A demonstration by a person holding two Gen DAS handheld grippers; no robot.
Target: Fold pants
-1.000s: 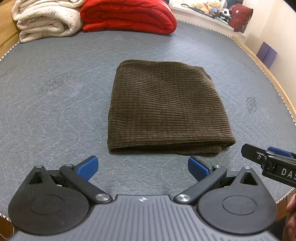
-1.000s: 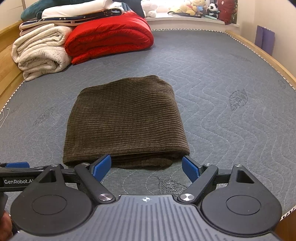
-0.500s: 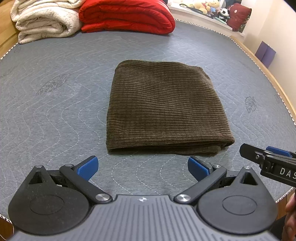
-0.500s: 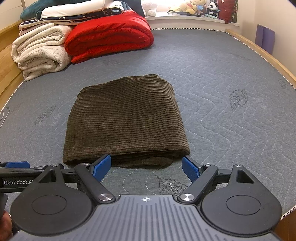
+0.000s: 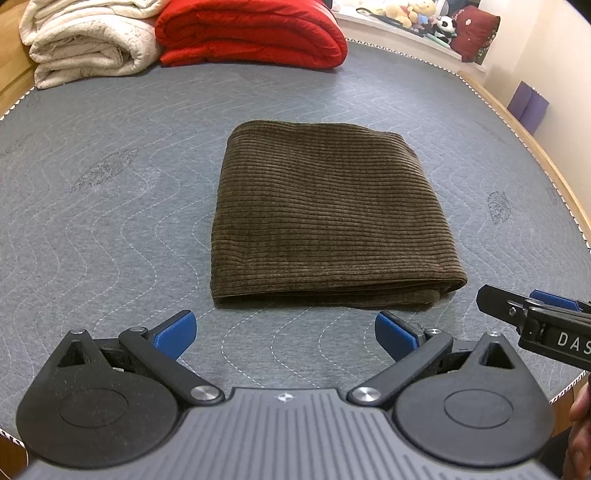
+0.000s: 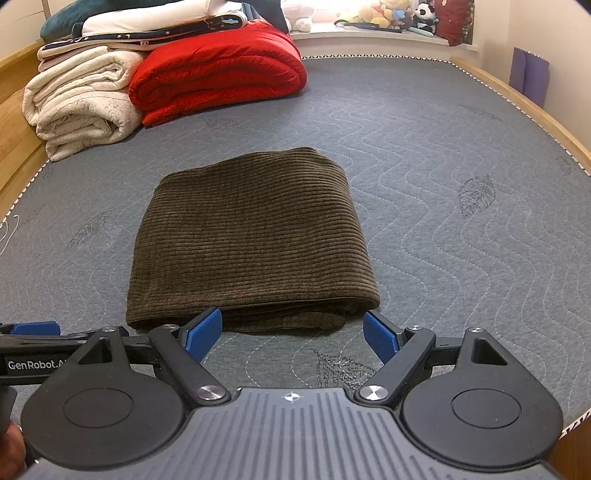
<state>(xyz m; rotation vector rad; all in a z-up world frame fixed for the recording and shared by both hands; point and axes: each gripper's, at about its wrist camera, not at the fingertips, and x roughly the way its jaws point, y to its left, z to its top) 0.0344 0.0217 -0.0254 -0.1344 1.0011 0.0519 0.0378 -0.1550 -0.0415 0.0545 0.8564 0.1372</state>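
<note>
The brown corduroy pants (image 5: 325, 218) lie folded into a compact rectangle in the middle of the grey quilted mattress (image 5: 110, 206). They also show in the right wrist view (image 6: 251, 240). My left gripper (image 5: 284, 334) is open and empty, held just short of the fold's near edge. My right gripper (image 6: 291, 334) is open and empty, its blue pads (image 6: 203, 330) close to the near edge of the pants without holding them. The right gripper's finger shows at the right of the left wrist view (image 5: 532, 314).
A red folded quilt (image 6: 218, 81) and a cream rolled blanket (image 6: 81, 103) lie at the far left of the mattress. Stuffed toys (image 6: 388, 14) sit on a shelf beyond. A wooden bed frame (image 6: 517, 110) runs along the right edge.
Both grippers have drawn back slightly from the folded pants. The pants have not moved.
</note>
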